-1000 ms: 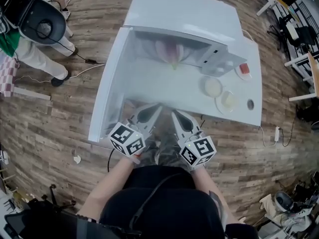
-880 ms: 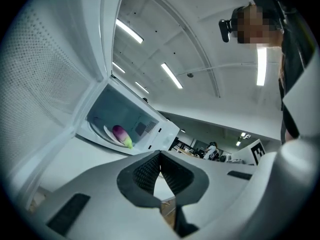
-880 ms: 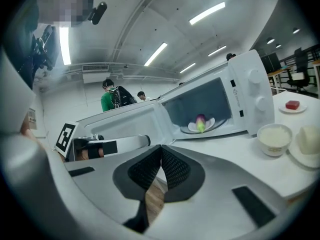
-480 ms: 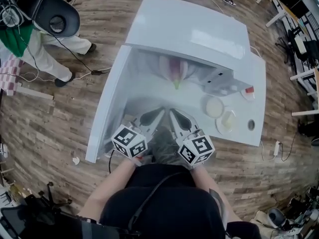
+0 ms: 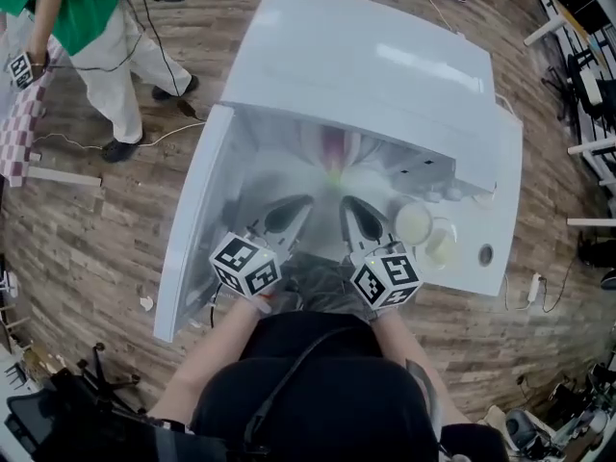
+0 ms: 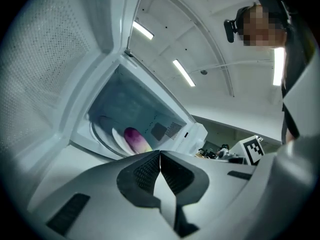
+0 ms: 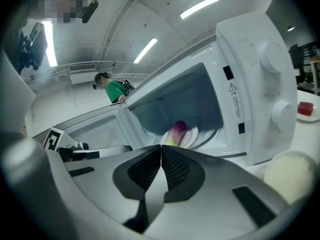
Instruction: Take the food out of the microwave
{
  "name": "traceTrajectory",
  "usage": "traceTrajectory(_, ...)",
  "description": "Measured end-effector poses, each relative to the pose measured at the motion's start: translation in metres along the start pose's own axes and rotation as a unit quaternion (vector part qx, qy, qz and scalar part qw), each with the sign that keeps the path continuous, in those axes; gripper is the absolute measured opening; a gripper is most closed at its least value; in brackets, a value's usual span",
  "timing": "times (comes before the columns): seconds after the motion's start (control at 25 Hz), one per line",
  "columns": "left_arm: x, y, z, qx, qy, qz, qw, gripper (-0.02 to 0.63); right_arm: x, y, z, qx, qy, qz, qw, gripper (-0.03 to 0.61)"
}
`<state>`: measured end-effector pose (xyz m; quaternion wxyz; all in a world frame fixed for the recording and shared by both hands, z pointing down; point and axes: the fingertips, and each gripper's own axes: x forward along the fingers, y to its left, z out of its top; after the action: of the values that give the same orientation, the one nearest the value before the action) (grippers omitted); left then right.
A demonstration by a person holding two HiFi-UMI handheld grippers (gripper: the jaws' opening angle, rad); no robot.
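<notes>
At ten o'clock in the head view, a person in green (image 5: 72,8) is standing on the floor (image 5: 87,219). The door (image 5: 192,224) is hanging open at nine o'clock of the microwave (image 5: 375,65), which is sitting on the white worktop (image 5: 502,186).

You are holding the left tool (image 5: 303,202) in front of the opening, pointing toward twelve o'clock. Its jaws are pressing together with nothing between them.

The food (image 5: 330,147), a purple and yellow piece, is lying on a white plate (image 7: 194,135) inside the microwave. It is at twelve o'clock from both tools and apart from them.

You are holding the right tool (image 5: 345,202) just beside the left one, at its three o'clock and aiming the same way. Its jaws are also pressing together and gripping nothing.

At three o'clock of the right tool, two round dishes with pale contents are resting on the worktop, the near dish (image 5: 412,221) touching the far dish (image 5: 441,243). A small dark disc (image 5: 484,254) is lying beyond them.

In the right gripper view, the panel (image 7: 265,69) with two knobs is facing you. A red piece (image 7: 305,108) is sitting on a saucer at three o'clock.
</notes>
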<state>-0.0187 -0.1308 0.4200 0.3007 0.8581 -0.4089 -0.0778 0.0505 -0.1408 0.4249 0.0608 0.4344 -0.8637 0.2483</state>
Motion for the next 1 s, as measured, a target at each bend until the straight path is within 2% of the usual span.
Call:
traceTrajectory(0.28,0.016,0.029,0.003,-0.012,-0.001,0.030,0.9995,0.012,0.022,-0.036,0.008,0.006,0.009,-0.032,0.999,0.020)
traceTrajectory(0.76,0.033,0.059,0.005,-0.042,-0.013,0.078,0.9960,0.012,0.057,-0.068,0.015,0.009,0.023,-0.061,0.998,0.023)
traceTrajectory(0.88,0.036,0.062,0.005,-0.046,-0.013,0.082,0.9955,0.012,0.063,-0.071,0.015,0.015,0.027,-0.061,0.998,0.075)
traceTrajectory(1.0,0.038,0.064,0.004,-0.050,-0.012,0.088,0.9948,0.014,0.068,-0.073,0.013,0.017,0.034,-0.061,0.997,0.095)
